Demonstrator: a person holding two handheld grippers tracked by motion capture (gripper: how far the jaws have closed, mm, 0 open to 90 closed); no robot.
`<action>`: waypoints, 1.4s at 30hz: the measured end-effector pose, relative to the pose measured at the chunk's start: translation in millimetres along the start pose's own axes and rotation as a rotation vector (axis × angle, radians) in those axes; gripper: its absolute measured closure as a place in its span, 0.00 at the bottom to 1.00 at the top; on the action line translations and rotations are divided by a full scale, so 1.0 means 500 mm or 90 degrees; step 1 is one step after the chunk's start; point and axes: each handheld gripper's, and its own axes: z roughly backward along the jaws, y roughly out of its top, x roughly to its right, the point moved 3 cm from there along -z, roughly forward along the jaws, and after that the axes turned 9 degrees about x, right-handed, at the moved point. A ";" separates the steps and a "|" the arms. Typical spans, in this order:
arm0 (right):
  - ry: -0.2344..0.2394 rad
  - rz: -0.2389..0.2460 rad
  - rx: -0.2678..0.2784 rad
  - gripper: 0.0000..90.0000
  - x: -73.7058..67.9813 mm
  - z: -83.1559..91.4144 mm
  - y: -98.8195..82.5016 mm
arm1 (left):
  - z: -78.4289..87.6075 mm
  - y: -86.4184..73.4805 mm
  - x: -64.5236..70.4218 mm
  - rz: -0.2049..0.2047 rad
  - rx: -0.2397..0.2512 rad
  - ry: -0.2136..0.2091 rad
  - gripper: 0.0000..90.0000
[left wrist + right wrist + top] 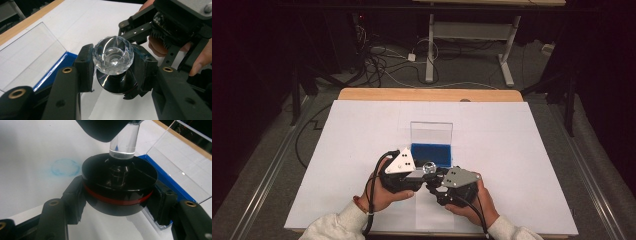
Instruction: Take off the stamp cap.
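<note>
The faceted knob (113, 58) looks like clear glossy glass or acrylic; its round base (119, 187) is shiny black plastic. The box lid (431, 132) is transparent plastic, the table sheet (522, 150) matt white.

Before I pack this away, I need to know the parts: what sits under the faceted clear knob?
A clear stem runs from the knob into a black round base with a red band. The base's underside is hidden.

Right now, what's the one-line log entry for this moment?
left gripper: shut on clear knob | right gripper: shut on black base | box: open, behind | both above table
</note>
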 end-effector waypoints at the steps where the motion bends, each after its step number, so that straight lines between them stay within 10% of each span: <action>1: 0.000 0.000 0.000 0.43 0.000 0.000 0.000 | -0.001 -0.001 0.001 0.001 0.000 0.001 0.61; 20: 0.007 -0.034 -0.018 0.43 -0.002 -0.008 -0.012 | -0.020 -0.013 0.009 0.010 0.013 0.004 0.61; 42: 0.015 0.002 -0.034 0.43 -0.002 -0.001 -0.006 | -0.013 -0.010 -0.001 0.024 -0.003 -0.024 0.61</action>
